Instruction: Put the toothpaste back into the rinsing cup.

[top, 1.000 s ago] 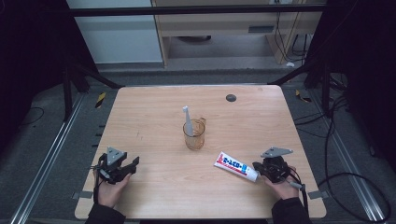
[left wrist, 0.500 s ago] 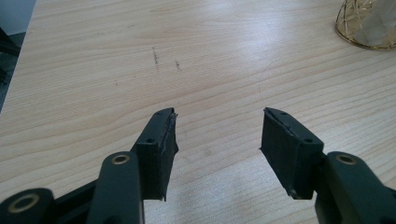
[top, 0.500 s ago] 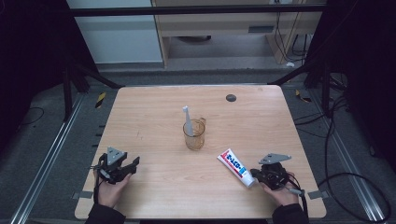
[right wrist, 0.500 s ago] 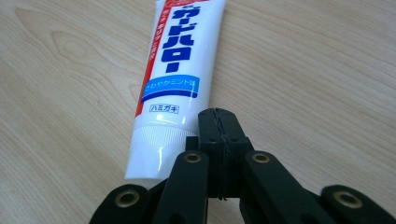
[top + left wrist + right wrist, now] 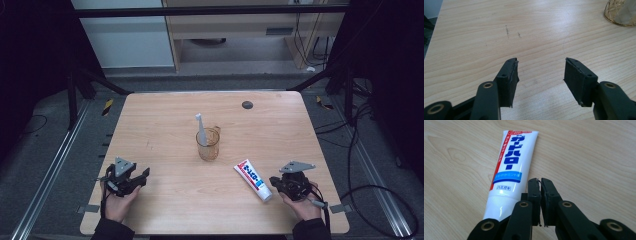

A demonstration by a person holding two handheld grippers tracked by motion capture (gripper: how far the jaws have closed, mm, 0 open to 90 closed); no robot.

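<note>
The wooden table (image 5: 165, 125) carries a glass cup (image 5: 208, 144) near its middle, with a white toothbrush (image 5: 201, 129) standing tilted inside it. A toothpaste tube (image 5: 253, 179) lies flat to the near right of the cup, its cap end toward the near edge. The right gripper (image 5: 275, 182) sits just beside that cap end, on the tube's right; its jaws have just been opening a crack but stand almost pressed together, with nothing between them. At the near left, well apart from the cup, the left gripper (image 5: 145, 174) rests with jaws spread over bare wood.
</note>
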